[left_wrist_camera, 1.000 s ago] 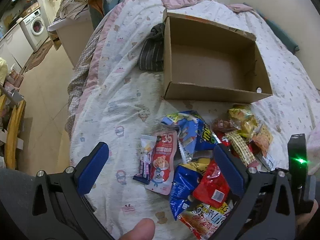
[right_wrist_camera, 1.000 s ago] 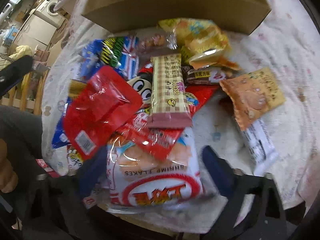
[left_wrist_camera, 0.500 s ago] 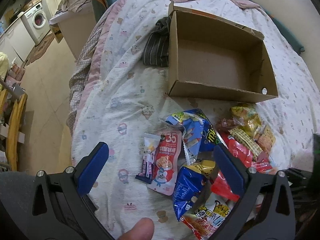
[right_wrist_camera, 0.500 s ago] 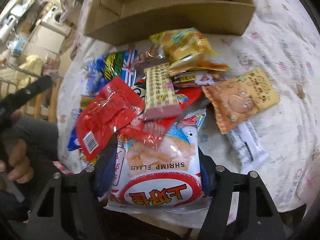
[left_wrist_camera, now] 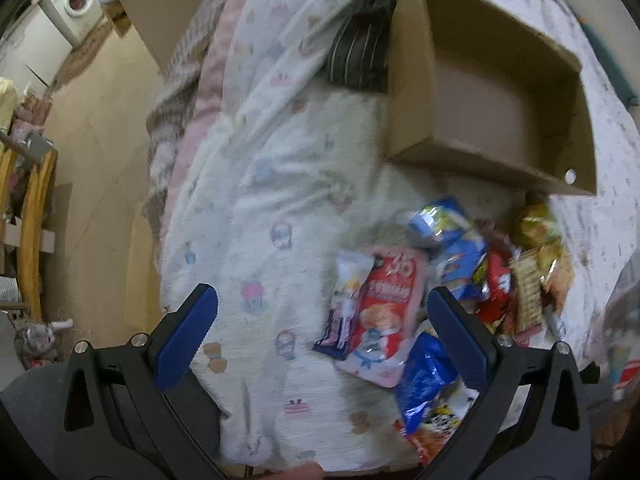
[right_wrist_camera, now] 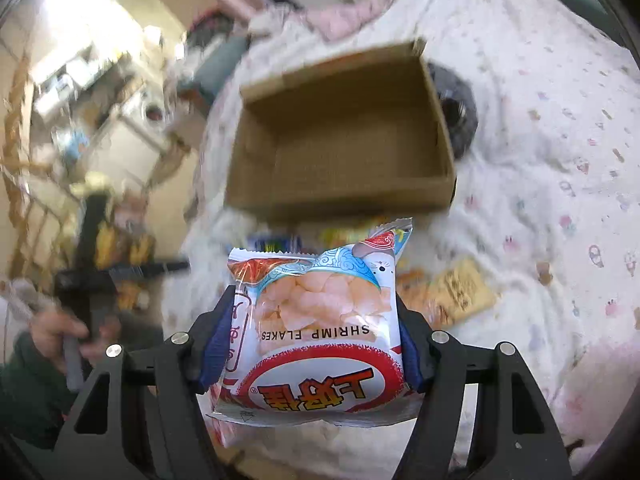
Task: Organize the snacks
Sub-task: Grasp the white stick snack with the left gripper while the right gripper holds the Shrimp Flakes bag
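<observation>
Cardboard box [right_wrist_camera: 340,140] sits open-topped ahead of the right gripper [right_wrist_camera: 312,344], ready for snacks. That gripper clamps the shrimp flakes bag [right_wrist_camera: 316,320] by both sides, lifted clear. The left gripper [left_wrist_camera: 324,336] gapes wide, holding nothing, beside the snack pile [left_wrist_camera: 460,292].

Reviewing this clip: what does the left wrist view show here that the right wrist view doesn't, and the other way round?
Only the left wrist view: the left gripper, open and empty over the bedsheet, and most of the snack pile, including a pink packet and blue bags.

Only the right wrist view: the right gripper shut on the shrimp flakes bag, held above the bed, and an orange packet lying on the sheet.

Both: the open cardboard box, with nothing visible inside, and the dark garment beside it.
</observation>
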Demonstrator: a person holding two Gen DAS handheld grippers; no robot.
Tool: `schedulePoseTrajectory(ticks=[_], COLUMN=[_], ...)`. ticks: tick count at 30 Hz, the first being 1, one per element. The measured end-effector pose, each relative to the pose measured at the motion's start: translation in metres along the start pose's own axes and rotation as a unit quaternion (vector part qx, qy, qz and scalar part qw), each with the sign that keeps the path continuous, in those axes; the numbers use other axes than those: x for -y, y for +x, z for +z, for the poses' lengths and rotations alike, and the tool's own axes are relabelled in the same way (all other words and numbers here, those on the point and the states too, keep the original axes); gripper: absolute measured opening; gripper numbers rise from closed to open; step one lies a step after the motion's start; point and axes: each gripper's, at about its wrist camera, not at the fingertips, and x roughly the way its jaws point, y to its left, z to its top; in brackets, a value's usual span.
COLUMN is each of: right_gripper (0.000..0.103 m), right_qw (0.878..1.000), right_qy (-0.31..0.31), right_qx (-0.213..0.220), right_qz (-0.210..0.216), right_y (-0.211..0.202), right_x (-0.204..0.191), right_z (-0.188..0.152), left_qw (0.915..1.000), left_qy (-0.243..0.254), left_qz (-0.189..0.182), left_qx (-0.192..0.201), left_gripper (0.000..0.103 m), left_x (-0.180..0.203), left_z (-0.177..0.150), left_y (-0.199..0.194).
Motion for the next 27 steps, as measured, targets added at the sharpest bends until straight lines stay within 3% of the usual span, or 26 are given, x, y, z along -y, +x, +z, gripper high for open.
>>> schedulePoseTrajectory(ticks=[2,8,11,14,15,19,21,22,27], right_gripper=[0.070,0.070,0.070,0.071,0.070,0.070,0.071,0.070,0.071], right_qw=[0.999,0.998,0.998,0.997,0.997,0.997,0.997,0.997,0.997], right_qy=[0.026,0.060,0.056,0.061,0.062,0.066,0.065,0.064,0.064], right_qx=[0.016,0.019,0.023,0.028,0.030,0.034,0.036,0.036,0.036], right_qz=[0.015,0.026,0.027,0.025,0.023,0.029,0.032,0.033,0.027], right_y=[0.003,0.015,0.019,0.014,0.013,0.011,0.009,0.009,0.010], right_x=[0.008,0.018,0.013,0.013,0.013,0.014,0.014,0.013,0.014], right_z=[-0.001,-0.005,-0.004,-0.008,-0.008,-0.008,-0.009,-0.010,-0.009], left_qw=[0.9996,0.9977,0.9965,0.9950,0.9943,0.9939,0.9943,0.9944,0.9957], left_qy=[-0.010,0.004,0.013,0.022,0.022,0.020,0.012,0.015,0.029], left_qz=[-0.010,-0.002,-0.016,-0.024,-0.034,-0.023,-0.021,-0.015,-0.012], left_qx=[-0.024,-0.067,-0.081,-0.095,-0.099,-0.106,-0.104,-0.104,-0.088], left_gripper=[0.099,0.069,0.067,0.053,0.053,0.047,0.033,0.014,0.014], left_x=[-0.006,-0.003,0.002,0.009,0.010,0.013,0.012,0.012,0.012], left_z=[-0.003,-0.006,-0.006,-0.008,-0.007,-0.010,-0.009,-0.007,-0.001], left_y=[0.013,0.048,0.062,0.074,0.075,0.088,0.091,0.092,0.083])
